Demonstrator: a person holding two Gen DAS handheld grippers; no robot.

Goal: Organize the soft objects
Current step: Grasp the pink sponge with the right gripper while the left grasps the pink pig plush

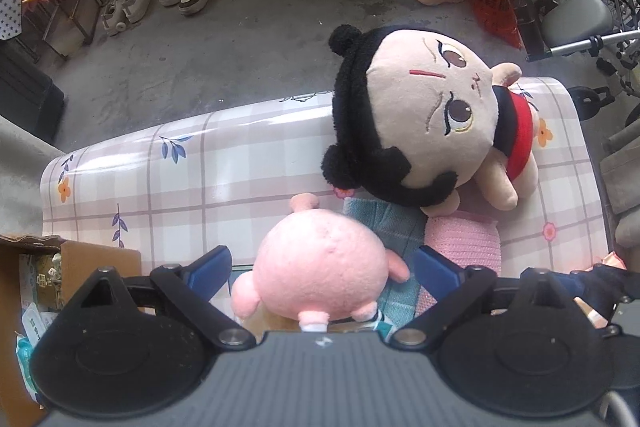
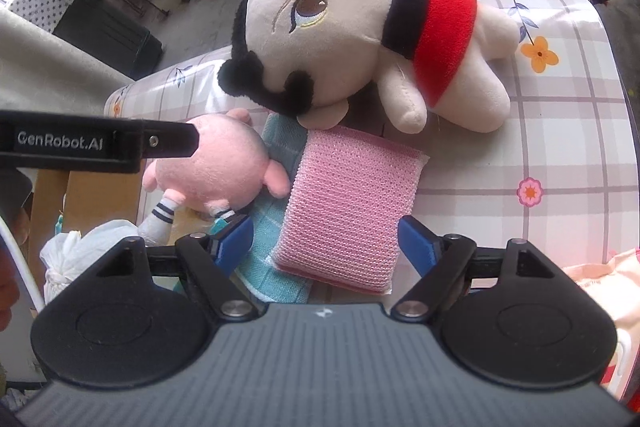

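A small pink plush toy (image 1: 320,267) is seen between the left gripper's (image 1: 322,267) spread jaws, a pink mesh sponge (image 2: 348,203) on a teal cloth (image 2: 276,147) between the right gripper's (image 2: 326,243), a black-haired, red-vested doll (image 2: 352,39) lying face-up beyond.

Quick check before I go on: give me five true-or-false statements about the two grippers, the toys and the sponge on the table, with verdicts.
1. The left gripper is open, with the pink plush toy between its fingers. True.
2. The right gripper is shut on the big doll. False: it is open, with the near end of the pink sponge between its fingers.
3. The big doll stands upright. False: it lies on the checked tablecloth.
4. The pink sponge lies partly on a teal cloth. True.
5. The doll wears a blue top. False: the top is red with a black collar.
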